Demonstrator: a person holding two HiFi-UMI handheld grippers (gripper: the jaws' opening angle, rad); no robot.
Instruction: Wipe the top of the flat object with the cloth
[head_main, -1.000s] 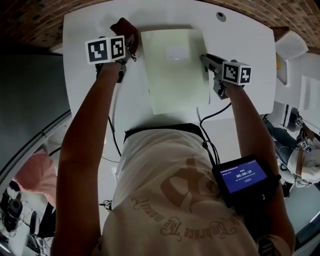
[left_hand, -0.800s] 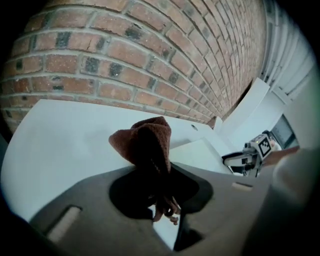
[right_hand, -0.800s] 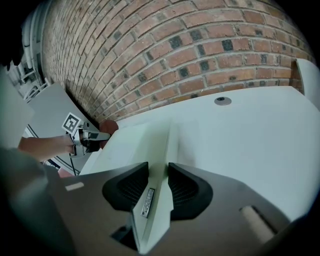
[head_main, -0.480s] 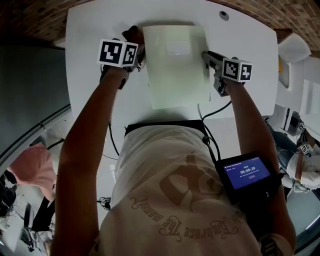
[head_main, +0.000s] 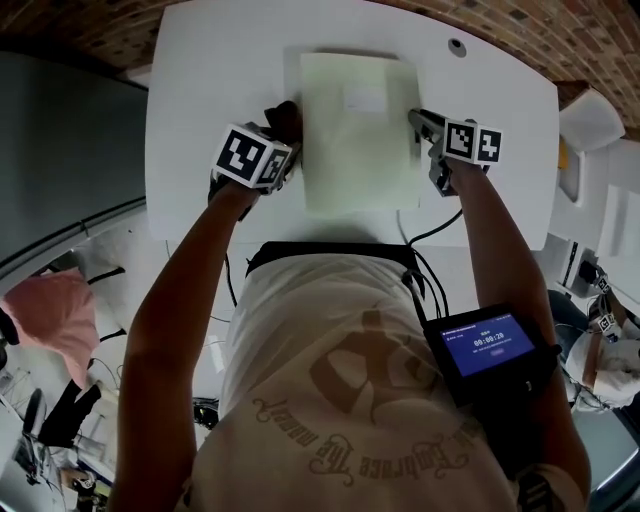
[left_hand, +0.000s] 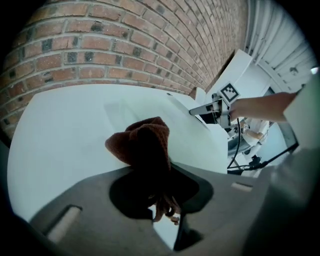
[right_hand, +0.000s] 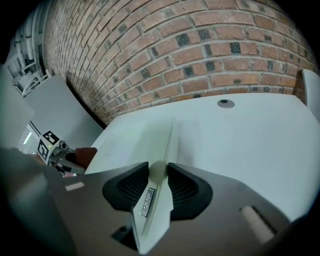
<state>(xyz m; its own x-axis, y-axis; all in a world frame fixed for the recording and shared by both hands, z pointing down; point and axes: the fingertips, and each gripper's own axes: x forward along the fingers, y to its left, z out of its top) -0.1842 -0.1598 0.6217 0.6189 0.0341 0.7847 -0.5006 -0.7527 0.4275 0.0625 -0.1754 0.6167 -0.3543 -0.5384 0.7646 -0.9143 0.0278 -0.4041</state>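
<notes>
Change since a second ago: the left gripper (left_hand: 154, 186) with the cloth (left_hand: 143, 145) has come back toward the person. It went from beside the flat object's (head_main: 360, 140) far left corner to about halfway along its left edge. Its marker cube (head_main: 254, 157) sat square before and is now rolled to a tilt. The right gripper (right_hand: 158, 181) hasn't shifted and holds the same spot with the same grip.

Left gripper: jaws closed on the cloth, which bunches out ahead of the tips, with loose threads hanging behind them. The cloth is dark brown and knitted, crumpled into a lump. It sits at the flat object's left edge; can't tell if it touches the top.

Right gripper: jaws fairly wide but clamped on the flat object's right edge near the far corner, pads pressing both faces.

Flat object: a thin, pale greenish-white rectangular slab lying flat on the white table (head_main: 210, 90). It stretches between the two grippers, with the long side running away from them. There is a small lighter rectangle (head_main: 362, 97) near its far end and a small metal tag (right_hand: 145, 200) on the edge inside the right jaws.
</notes>
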